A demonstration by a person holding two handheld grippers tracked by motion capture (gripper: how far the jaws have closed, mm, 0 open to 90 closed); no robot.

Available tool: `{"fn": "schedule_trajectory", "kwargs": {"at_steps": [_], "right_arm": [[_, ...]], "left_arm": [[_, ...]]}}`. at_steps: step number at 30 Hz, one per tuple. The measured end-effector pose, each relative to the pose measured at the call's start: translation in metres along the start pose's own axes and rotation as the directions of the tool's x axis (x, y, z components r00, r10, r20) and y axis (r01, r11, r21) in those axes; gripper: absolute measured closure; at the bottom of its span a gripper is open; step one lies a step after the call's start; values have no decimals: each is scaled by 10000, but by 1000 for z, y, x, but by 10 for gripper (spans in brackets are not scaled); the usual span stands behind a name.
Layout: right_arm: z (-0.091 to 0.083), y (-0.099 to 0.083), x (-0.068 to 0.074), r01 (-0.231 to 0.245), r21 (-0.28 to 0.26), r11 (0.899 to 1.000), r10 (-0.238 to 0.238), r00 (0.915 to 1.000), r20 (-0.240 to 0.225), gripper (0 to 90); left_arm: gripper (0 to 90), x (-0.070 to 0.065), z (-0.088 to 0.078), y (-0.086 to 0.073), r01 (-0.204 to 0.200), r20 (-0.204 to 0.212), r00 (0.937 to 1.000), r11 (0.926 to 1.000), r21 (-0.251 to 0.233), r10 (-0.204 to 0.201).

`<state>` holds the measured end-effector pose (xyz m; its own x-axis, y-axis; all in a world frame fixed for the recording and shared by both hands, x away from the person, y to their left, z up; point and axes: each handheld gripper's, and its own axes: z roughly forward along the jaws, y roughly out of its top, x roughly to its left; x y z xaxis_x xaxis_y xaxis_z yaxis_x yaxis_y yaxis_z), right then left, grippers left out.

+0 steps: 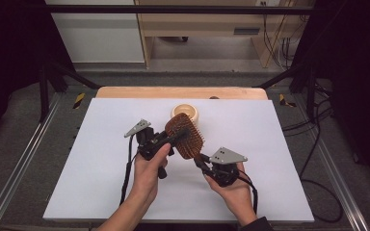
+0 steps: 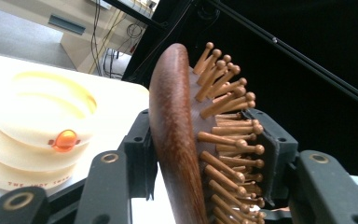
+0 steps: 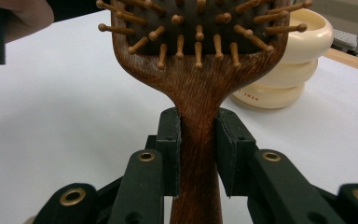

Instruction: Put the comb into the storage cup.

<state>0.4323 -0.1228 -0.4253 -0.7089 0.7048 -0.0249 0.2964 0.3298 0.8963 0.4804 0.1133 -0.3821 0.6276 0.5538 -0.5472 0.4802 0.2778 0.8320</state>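
1. Dark curtains and a black frame closed in your workspace in the high view, and a white sheet (image 1: pixel 101 159) covered the wooden table (image 1: pixel 180 92) in front of you. You held a wooden hairbrush (image 1: pixel 185 135) above the middle of that sheet, with both tools on it. Your left gripper (image 1: pixel 167 139) met the brush head from the left, and your right gripper (image 1: pixel 203 161) took the handle from below and to the right. A cream ringed container (image 1: pixel 185 112) stood on the sheet just behind the brush head, toward the far edge.

2. Seen along the left gripper (image 2: pixel 207 154), your jaws were clamped across the head of the hairbrush (image 2: pixel 175 140): one pad pressed the smooth brown back and the other lay against the tips of the wooden pins. The head stood nearly on edge between them, pins facing right. At the left stood the cream ringed container (image 2: pixel 32 135) on the white sheet (image 2: pixel 121 112), with a small orange bead set in its side.

3. Seen along the right gripper (image 3: pixel 198 149), you had your jaws closed on the narrow neck of the hairbrush (image 3: pixel 198 88), a pad touching each side of the handle just below where it widens into the head. The pins faced the camera. Behind the head at the right sat the cream ringed container (image 3: pixel 284 70) on the white sheet (image 3: pixel 65 126), and part of your other hand (image 3: pixel 18 14) showed at the top left corner.
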Motion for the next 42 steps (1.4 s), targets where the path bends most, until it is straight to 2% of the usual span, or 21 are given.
{"fn": "schedule_trajectory", "kwargs": {"at_steps": [6,12,15,16,17,19,22,24,26,29,35,38,42], "right_arm": [[-1,0,-2,-213,-131,9997,212,9997,-118,724],[-2,1,-3,-429,-273,9987,420,9986,-335,711],[-1,0,-4,-550,-199,9983,541,9976,-442,639],[-2,-1,-5,-586,-145,9982,581,9976,-378,581],[-2,-1,-5,-586,-145,9982,581,9976,-378,581],[-3,-2,-7,-721,-166,9973,716,9969,-319,483],[-5,-3,-11,-841,-241,9962,839,9964,-86,339],[-8,-2,-14,-1164,-156,9931,1168,9927,294,308],[-13,-3,-18,-1314,-456,9903,1334,9901,443,260],[-17,-4,-22,-1076,-823,9908,1137,9908,737,162],[-27,-8,-27,-757,-997,9921,879,9884,1240,122],[-36,-11,-29,-813,-966,9920,946,9854,1416,119],[-45,-20,-37,-945,-1184,9885,1133,9800,1634,123]], "left_arm": [[517,-14,2,6,-517,83,9986,9985,195,516],[527,-20,4,11,-878,170,9960,9957,288,874],[528,-21,5,14,-1112,20,9938,9933,322,1112],[528,-21,5,16,-1136,-42,9935,9931,293,1138],[528,-21,5,18,-1134,-102,9935,9933,236,1137],[527,-20,4,24,-1230,-252,9921,9923,119,1233],[526,-19,3,34,-1476,-444,9881,9890,30,1476],[526,-20,2,41,-1702,-587,9838,9854,-62,1696],[526,-21,0,48,-1978,-666,9783,9800,-200,1961],[527,-24,-2,55,-2324,-737,9705,9720,-355,2294],[526,-28,0,64,-2470,-768,9669,9681,-422,2434],[526,-29,2,70,-2551,-835,9644,9659,-441,2509],[526,-30,3,77,-2464,-913,9663,9675,-577,2406]]}}
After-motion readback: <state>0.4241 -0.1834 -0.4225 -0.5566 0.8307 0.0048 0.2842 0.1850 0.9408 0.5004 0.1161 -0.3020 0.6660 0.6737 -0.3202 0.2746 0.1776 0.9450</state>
